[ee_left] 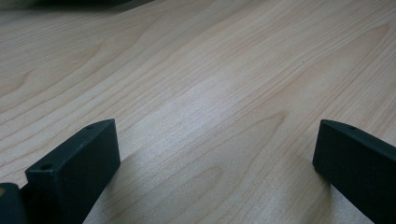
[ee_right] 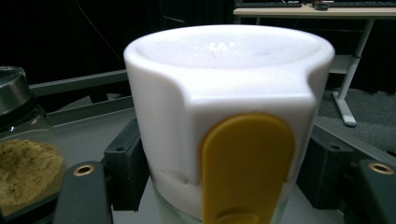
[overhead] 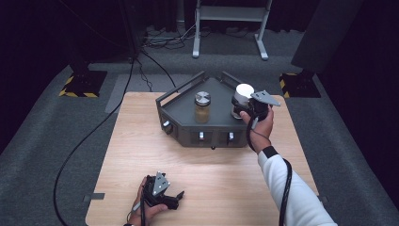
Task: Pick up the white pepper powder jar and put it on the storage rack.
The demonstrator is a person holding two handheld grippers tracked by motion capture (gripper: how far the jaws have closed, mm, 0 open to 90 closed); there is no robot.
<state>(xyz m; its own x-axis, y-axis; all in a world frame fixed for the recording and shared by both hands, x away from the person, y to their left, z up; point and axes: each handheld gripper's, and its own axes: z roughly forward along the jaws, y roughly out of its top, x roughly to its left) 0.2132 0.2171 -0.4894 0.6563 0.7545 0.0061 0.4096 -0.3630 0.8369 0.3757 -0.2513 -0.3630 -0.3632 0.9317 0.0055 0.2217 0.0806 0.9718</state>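
**White-capped jar gripped upright in the grey tray**

White plastic capped the jar (ee_right: pixel 229 116), which stood upright, long axis vertical, its yellow tab (ee_right: pixel 247 168) facing the right gripper's camera. It sat at the right end of the grey tray (overhead: pixel 186 110), the right gripper (overhead: pixel 242 109) pinching its sides. Beside it stood a spice jar (overhead: pixel 202 107) with a metal lid. Near the table's (overhead: pixel 141 141) front edge, the left gripper (overhead: pixel 175 197) rested, jaws spread over bare wood.
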